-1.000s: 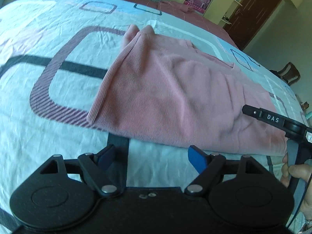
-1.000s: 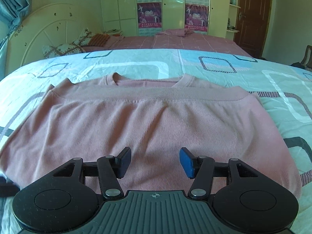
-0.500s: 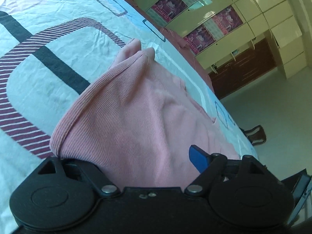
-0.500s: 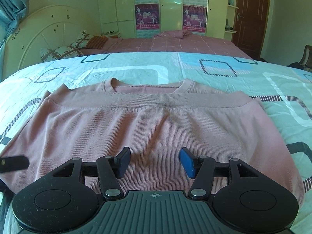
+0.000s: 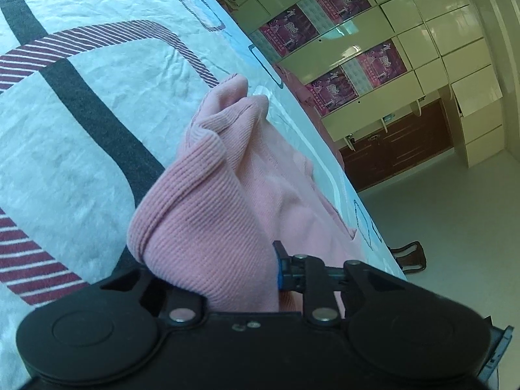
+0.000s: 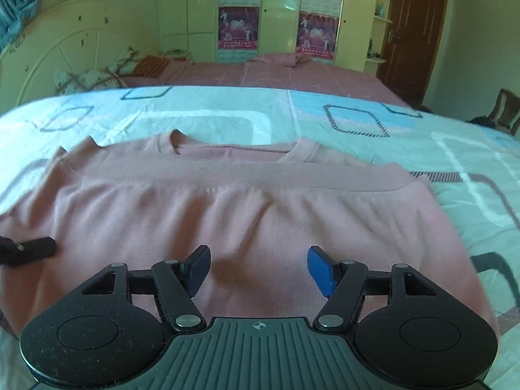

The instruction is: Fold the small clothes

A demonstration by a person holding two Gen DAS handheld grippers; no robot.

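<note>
L gripper (image 5: 240, 276) has just closed on pink sweater (image 6: 247, 214) edge at 9 o'clock; R gripper (image 6: 258, 268), just widening, hovers empty above it on bedspread (image 6: 357, 123).

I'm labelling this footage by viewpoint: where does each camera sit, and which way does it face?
Left wrist: sits on the left tongs, rolled, looking along the pink top's bunched side edge, which its just-closed pads clamp; patterned bedsheet and wardrobe beyond.
Right wrist: sits on the open right tongs, facing across the flat top toward the wardrobe.
Shared: the top, the bedsheet, the wardrobe; the left tongs' finger shows in the right view.
</note>
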